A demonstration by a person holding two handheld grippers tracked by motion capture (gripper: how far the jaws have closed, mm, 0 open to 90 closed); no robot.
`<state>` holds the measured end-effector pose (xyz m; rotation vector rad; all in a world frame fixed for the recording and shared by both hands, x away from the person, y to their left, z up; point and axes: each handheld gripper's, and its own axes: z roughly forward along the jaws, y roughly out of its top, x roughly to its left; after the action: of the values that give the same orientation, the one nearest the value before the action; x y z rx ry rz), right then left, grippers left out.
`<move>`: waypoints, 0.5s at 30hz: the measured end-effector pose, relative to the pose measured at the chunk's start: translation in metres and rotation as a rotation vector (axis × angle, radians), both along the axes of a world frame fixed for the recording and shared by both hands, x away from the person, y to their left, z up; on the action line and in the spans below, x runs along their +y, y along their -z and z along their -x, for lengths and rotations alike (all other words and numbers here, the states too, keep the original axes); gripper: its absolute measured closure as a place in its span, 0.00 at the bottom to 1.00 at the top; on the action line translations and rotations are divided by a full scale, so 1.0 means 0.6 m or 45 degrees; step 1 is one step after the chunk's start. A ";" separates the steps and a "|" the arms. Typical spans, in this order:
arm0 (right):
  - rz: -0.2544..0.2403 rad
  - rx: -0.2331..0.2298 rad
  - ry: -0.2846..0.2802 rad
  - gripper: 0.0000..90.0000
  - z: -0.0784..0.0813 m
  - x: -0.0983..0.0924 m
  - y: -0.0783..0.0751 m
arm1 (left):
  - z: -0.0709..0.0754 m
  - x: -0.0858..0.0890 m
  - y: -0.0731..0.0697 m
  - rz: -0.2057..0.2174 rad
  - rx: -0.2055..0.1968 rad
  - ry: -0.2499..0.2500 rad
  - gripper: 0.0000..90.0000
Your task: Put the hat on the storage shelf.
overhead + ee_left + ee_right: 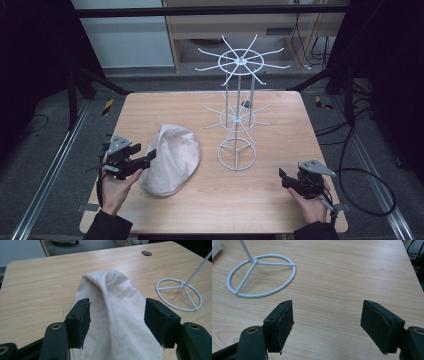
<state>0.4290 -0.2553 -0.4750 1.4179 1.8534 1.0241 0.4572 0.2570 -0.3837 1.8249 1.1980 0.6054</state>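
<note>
A cream flat cap (171, 159) lies on the wooden table (280, 200), left of centre. My left gripper (149, 158) is at the cap's left edge with its jaws open on either side of a raised fold of the cap (115, 312). The left gripper (117, 317) is not closed on the cloth. A white wire hat stand (238, 107) with two tiers of hooks stands in the middle of the table. My right gripper (284, 178) hovers open near the front right, over bare wood (327, 312), with the stand's ring base (259, 277) ahead of it.
The stand's ring base (179, 293) sits right of the cap. A small round hole (146, 253) is in the tabletop at the far edge. Black frame legs and cables lie on the floor around the table. A cable (365, 185) trails from the right gripper.
</note>
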 end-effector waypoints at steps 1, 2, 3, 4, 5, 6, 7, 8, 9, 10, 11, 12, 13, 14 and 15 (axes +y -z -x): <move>0.003 0.001 -0.002 0.29 0.000 0.000 0.000 | -0.003 -0.002 0.000 -0.002 0.005 0.001 0.42; 0.005 0.003 -0.003 0.29 -0.001 0.000 0.000 | -0.005 -0.003 0.001 -0.002 0.009 0.000 0.42; 0.004 0.002 -0.002 0.30 -0.001 0.000 0.000 | -0.008 -0.004 0.001 -0.011 0.017 0.002 0.42; 0.001 0.001 -0.003 0.30 -0.001 0.000 0.000 | -0.010 -0.006 0.001 -0.011 0.019 0.000 0.42; -0.001 0.004 -0.003 0.30 0.000 0.000 0.000 | -0.013 -0.008 0.002 -0.011 0.023 -0.001 0.42; -0.001 0.004 -0.003 0.30 0.000 0.000 0.000 | -0.015 -0.009 0.002 -0.015 0.030 0.001 0.42; -0.003 0.004 -0.005 0.31 0.000 0.000 0.000 | -0.020 -0.013 0.004 -0.020 0.037 0.006 0.42; -0.003 0.004 -0.005 0.31 0.000 0.000 0.000 | -0.020 -0.013 0.004 -0.020 0.037 0.006 0.42; 0.001 0.003 -0.007 0.31 -0.001 -0.001 0.000 | -0.022 -0.015 0.004 -0.024 0.040 0.005 0.42; -0.001 0.005 -0.008 0.31 -0.001 0.000 0.000 | -0.024 -0.016 0.004 -0.030 0.046 0.010 0.42; -0.003 0.007 -0.010 0.31 -0.001 0.000 0.000 | -0.028 -0.021 0.005 -0.031 0.048 0.010 0.42; -0.003 0.007 -0.010 0.31 -0.001 0.000 0.000 | -0.028 -0.021 0.005 -0.031 0.048 0.010 0.42; -0.005 0.009 -0.010 0.31 -0.001 0.000 0.000 | -0.030 -0.023 0.005 -0.038 0.053 0.011 0.42; -0.006 0.011 -0.011 0.31 -0.001 0.000 0.000 | -0.032 -0.025 0.005 -0.039 0.055 0.011 0.42; -0.002 0.014 -0.015 0.32 -0.001 -0.001 0.000 | -0.034 -0.027 0.006 -0.043 0.059 0.012 0.42</move>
<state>0.4297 -0.2556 -0.4751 1.4178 1.8716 1.0260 0.4775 0.2408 -0.3874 1.8817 1.2156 0.5838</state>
